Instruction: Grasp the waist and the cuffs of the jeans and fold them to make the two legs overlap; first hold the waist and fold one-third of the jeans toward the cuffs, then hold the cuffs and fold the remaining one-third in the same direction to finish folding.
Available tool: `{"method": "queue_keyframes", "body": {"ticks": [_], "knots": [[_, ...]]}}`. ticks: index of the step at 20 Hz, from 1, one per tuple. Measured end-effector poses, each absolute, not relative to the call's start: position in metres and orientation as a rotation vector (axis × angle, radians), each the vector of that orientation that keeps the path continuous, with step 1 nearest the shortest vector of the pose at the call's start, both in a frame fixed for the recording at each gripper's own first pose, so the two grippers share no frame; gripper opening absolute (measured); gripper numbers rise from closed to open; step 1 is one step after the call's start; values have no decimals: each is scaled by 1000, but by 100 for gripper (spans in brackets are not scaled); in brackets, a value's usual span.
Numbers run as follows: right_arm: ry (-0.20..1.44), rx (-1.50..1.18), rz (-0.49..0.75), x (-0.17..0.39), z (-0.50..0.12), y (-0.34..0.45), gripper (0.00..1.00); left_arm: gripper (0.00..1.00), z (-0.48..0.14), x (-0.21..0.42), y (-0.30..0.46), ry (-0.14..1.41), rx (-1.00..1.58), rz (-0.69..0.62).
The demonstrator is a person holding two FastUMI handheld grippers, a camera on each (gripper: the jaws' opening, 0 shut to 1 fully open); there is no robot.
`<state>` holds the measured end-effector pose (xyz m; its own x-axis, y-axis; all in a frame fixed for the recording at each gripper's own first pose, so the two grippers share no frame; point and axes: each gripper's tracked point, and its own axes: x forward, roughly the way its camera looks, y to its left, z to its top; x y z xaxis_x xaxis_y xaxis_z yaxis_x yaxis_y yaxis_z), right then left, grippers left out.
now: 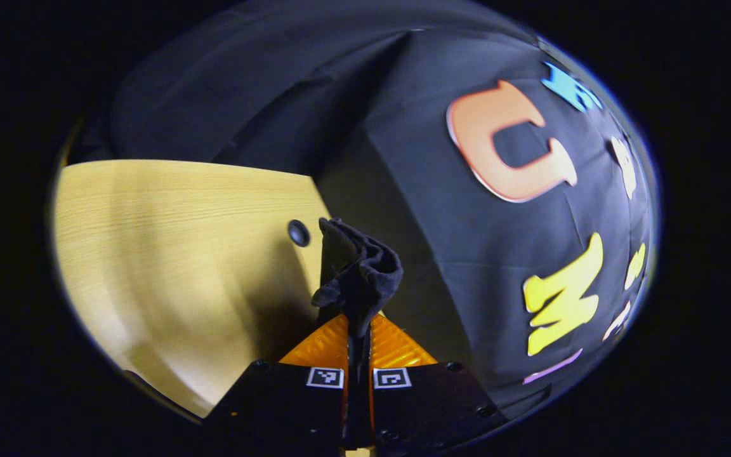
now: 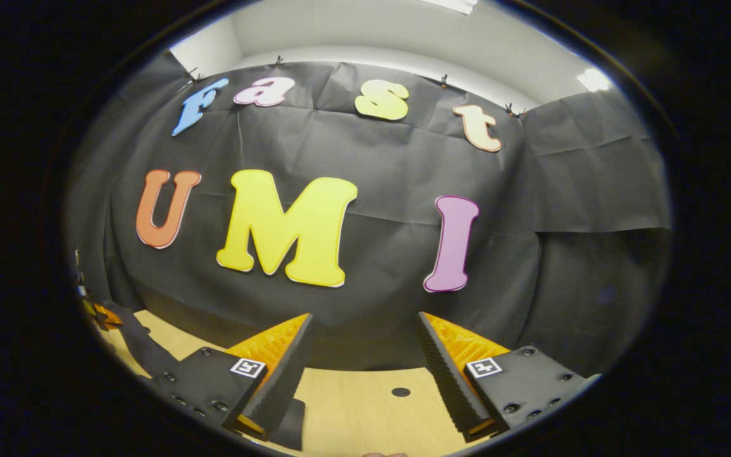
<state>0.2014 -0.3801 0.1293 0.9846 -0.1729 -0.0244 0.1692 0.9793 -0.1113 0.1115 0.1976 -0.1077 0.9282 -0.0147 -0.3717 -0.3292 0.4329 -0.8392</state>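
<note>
- In the left gripper view, the left gripper (image 1: 358, 330) has its jaws closed tight on a bunch of dark fabric, which I take to be an edge of the jeans (image 1: 359, 273). The cloth stands up crumpled just beyond the orange fingers (image 1: 324, 346).
- That pinched piece is lifted above the light wooden table (image 1: 169, 254), near the table's far edge where a small dark hole (image 1: 298, 233) sits. Whether it is waist or cuff cannot be told from this bunch.
- In the right gripper view, the right gripper (image 2: 365, 355) has its jaws wide apart with nothing between them. It points toward the booth wall, with a strip of table below.
- At the lower left of the right gripper view, a dark strip (image 2: 140, 346) lies across the table, and another dark patch (image 2: 289, 422) shows under the left finger. These may be more of the jeans, though too little shows to be sure.
- Judging progress: one end of the garment is in hand while the other hand is free, so a fold seems to be under way rather than finished.
- Which fold this is cannot be judged, since the main body of the jeans is hidden.
- Left to do, most likely: bringing the free gripper onto its grasp point, laying the held edge down, and completing the remaining folds.
</note>
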Motion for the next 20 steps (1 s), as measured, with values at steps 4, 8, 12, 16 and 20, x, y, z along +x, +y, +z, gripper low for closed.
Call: {"method": "queue_keyframes", "body": {"ticks": [4, 8, 12, 16, 20], "knots": [[28, -97, -208, 187, 133, -407, 99, 3, -74, 122, 120, 359, -1023, 90], [29, -83, -253, 173, 136, -434, 99, 3, -70, 136, 41, 404, -912, 5], [39, -95, -291, 158, 134, -458, 98, 3, -68, 131, -21, 446, -783, -98], [53, -76, -331, 144, 129, -479, 99, 3, -86, 134, -68, 503, -638, -152], [50, -81, -369, 132, 131, -498, 98, 4, -108, 121, -94, 538, -440, -168]]}}
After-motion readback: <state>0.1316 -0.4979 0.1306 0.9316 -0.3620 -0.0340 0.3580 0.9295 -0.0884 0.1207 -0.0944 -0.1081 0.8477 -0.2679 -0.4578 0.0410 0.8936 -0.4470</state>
